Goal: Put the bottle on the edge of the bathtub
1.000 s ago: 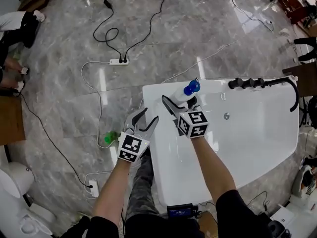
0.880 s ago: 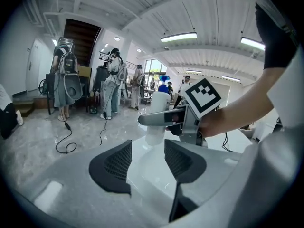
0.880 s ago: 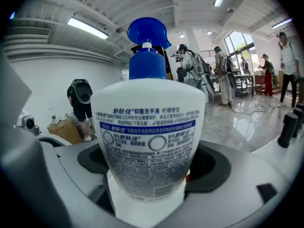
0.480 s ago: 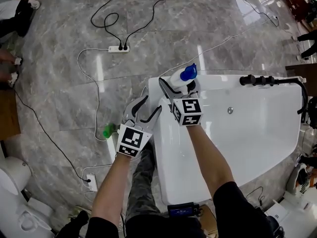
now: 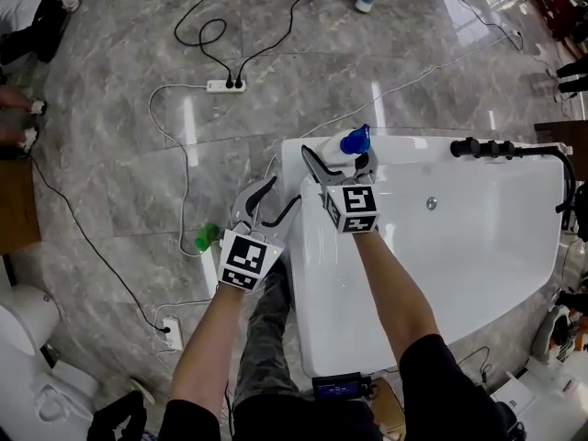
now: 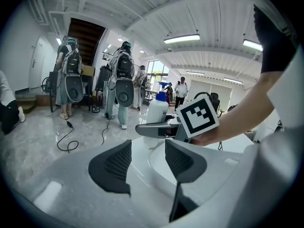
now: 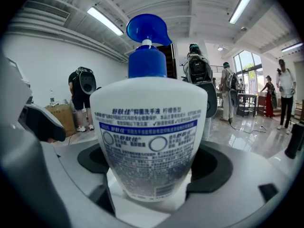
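Nearer the rim than a second ago, the bottle [image 5: 355, 141] sits clenched in the right gripper [image 5: 338, 160] at the bathtub [image 5: 292, 152] corner, upper centre. Left gripper [image 5: 267, 206], jaws just opened wider, holds nothing. Placing is underway; next, seat the base flat and release.

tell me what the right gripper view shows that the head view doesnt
Only the right gripper view: the printed label on the bottle, ceiling strip lights, and people with backpacks on.

Only the head view: the power strip and cables on the marble floor, a green object beside the bathtub, and the black faucet fittings on its rim.

Both: the white bottle with its blue pump, the right claw shut on it, and the white bathtub.
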`<state>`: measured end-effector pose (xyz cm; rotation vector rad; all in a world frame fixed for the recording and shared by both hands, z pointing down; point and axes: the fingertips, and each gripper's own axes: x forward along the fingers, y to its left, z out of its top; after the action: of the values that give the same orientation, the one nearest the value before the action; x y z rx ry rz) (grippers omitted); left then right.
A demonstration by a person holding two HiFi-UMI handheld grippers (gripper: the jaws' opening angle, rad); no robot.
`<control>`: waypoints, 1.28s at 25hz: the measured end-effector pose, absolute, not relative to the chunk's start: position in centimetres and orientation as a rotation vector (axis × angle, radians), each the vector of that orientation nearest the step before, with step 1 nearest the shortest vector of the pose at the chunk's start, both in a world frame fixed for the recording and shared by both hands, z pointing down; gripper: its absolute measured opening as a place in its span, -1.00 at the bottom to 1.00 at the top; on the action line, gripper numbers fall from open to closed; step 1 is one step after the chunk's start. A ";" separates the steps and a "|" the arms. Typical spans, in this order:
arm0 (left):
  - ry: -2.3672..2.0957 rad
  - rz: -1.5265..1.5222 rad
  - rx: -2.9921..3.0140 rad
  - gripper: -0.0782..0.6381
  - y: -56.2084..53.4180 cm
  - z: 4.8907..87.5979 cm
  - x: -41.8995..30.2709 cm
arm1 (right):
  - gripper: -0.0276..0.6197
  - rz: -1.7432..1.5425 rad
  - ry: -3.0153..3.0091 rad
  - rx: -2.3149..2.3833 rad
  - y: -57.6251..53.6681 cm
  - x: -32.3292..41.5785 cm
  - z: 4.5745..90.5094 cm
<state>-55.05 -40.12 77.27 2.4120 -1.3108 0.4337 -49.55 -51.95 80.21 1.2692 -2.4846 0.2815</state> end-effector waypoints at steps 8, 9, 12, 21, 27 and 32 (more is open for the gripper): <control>-1.321 0.444 2.414 -0.19 -40.4 76.6 -55.5 | 0.69 0.286 -2.424 1.197 -51.6 -49.0 81.3; -1.320 0.447 2.411 -0.19 -40.2 76.5 -55.5 | 0.73 0.294 -2.421 1.194 -51.4 -48.9 81.2; -1.316 0.454 2.403 -0.19 -39.2 75.9 -55.3 | 0.73 0.307 -2.424 1.170 -50.1 -48.4 80.4; -1.324 0.492 2.356 -0.19 -35.4 72.4 -53.0 | 0.72 0.382 -2.408 1.083 -43.8 -43.2 76.3; -1.327 0.467 2.347 -0.20 -31.5 67.7 -48.5 | 0.47 0.384 -2.475 0.940 -37.8 -39.9 68.6; -1.307 0.459 2.321 -0.32 -26.3 64.6 -44.0 | -0.61 0.424 -2.502 0.968 -32.7 -34.4 62.5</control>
<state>-43.96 -26.35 64.60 2.3207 -1.3070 0.4587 -34.35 -32.71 62.47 0.9683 -2.5021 0.4243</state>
